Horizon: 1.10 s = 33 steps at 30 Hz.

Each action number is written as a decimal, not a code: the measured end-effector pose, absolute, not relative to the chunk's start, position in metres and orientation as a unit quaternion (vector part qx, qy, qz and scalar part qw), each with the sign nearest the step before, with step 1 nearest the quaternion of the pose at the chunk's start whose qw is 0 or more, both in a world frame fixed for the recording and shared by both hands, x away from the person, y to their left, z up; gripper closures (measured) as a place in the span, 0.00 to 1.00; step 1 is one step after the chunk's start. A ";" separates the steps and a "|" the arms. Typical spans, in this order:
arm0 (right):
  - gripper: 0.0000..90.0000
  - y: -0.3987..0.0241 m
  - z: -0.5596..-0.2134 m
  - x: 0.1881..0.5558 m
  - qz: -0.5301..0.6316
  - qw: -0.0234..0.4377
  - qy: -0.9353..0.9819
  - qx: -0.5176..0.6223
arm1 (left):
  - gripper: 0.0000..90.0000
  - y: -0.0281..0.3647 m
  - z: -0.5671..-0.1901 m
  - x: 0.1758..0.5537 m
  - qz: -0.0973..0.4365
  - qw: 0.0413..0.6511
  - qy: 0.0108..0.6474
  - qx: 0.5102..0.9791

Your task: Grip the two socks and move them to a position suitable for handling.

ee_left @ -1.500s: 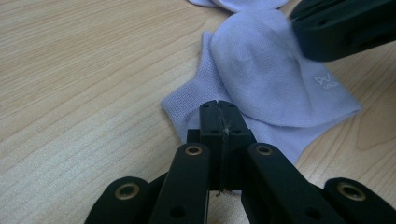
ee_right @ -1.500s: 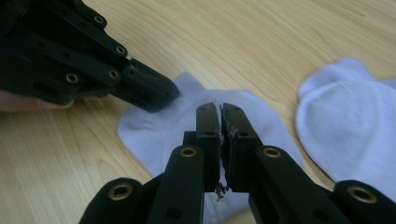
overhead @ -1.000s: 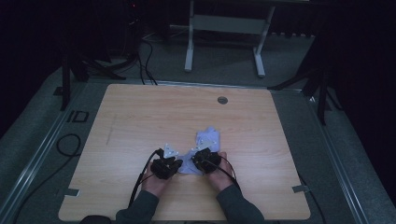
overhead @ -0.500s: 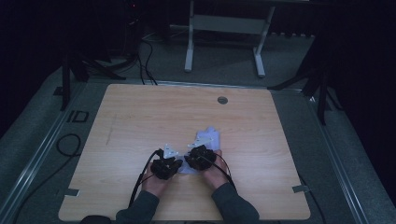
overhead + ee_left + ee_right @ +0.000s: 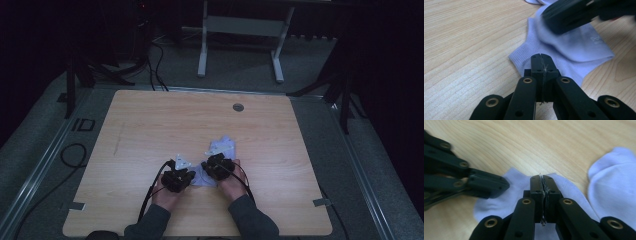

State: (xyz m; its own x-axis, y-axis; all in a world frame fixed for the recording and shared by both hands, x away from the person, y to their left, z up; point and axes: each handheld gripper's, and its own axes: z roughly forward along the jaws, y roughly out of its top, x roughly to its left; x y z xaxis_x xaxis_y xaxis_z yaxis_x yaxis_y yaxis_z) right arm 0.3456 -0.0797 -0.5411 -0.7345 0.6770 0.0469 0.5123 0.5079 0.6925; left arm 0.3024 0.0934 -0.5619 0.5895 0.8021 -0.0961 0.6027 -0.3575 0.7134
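A lavender sock (image 5: 574,47) lies flat on the wooden table (image 5: 150,130), between my two grippers (image 5: 202,177). The left gripper (image 5: 541,57) is shut, its tips resting at the sock's ribbed edge. No fabric shows between its pads. The right gripper (image 5: 541,178) has just been closing and stands shut, tips down on the same sock (image 5: 511,195). I see no fold between its pads. Each gripper shows in the other's view, the right gripper (image 5: 574,15) and the left gripper (image 5: 486,186) both close over the sock. In the high view the left gripper (image 5: 189,176) and right gripper (image 5: 206,174) almost meet.
A second pale lavender piece of fabric (image 5: 614,187) lies just beyond the right gripper, seen in the high view toward the table's middle (image 5: 222,146). A round cable grommet (image 5: 238,107) sits near the far edge. Bare wood surrounds the hands; a desk frame (image 5: 240,30) stands behind.
The right gripper has edged slightly toward the left one over the sock. The left hand has kept still.
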 end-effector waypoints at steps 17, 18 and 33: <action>0.96 -0.184 -0.534 0.318 0.370 0.134 0.827 0.401 | 1.00 0.094 -0.562 0.302 0.134 0.366 0.433 0.813; 0.95 -0.188 -0.535 0.317 0.363 0.143 0.826 0.407 | 1.00 0.094 -0.562 0.302 0.134 0.366 0.433 0.813; 0.93 -0.178 -0.536 0.319 0.364 0.148 0.826 0.403 | 1.00 0.094 -0.562 0.302 0.134 0.368 0.433 0.812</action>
State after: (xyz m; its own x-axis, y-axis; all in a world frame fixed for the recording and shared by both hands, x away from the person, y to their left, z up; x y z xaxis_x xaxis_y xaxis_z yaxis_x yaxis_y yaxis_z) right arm 0.3189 -0.1776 -0.5363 -0.6306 0.7746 0.0490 0.5592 0.4096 0.7208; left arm 0.3025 0.0938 -0.5622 0.5895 0.8015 -0.1006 0.6043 -0.3549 0.7134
